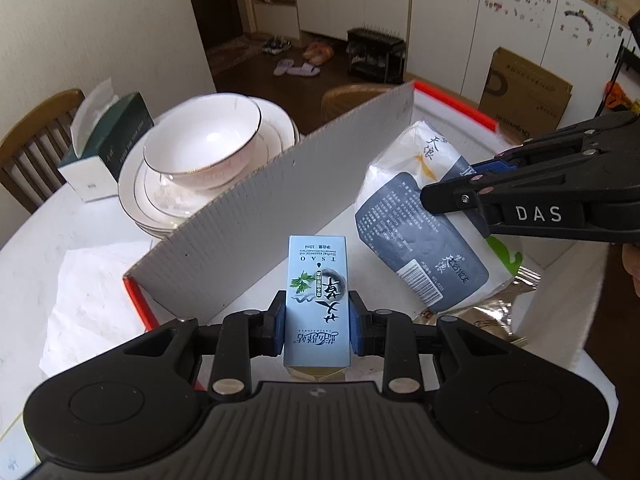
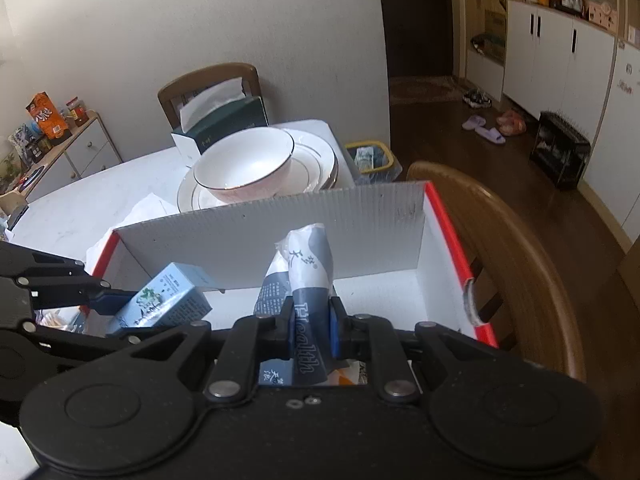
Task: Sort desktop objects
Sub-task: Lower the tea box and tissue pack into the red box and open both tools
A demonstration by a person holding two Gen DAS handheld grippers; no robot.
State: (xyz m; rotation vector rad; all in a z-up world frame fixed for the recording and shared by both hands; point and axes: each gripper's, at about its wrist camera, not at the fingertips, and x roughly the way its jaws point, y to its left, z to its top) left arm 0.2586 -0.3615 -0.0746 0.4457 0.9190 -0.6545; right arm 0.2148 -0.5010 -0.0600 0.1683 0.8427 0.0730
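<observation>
Left hand-held gripper (image 1: 318, 330) clamps a blue carton (image 1: 317, 292), right hand-held gripper (image 2: 311, 324) clamps a rice bag (image 2: 306, 280), over the box (image 2: 448, 216).

place: home dining area | signs: stacked plates (image 1: 136, 196), tissue box (image 1: 108, 152), slippers (image 1: 296, 68), white cabinets (image 2: 560, 56)
</observation>
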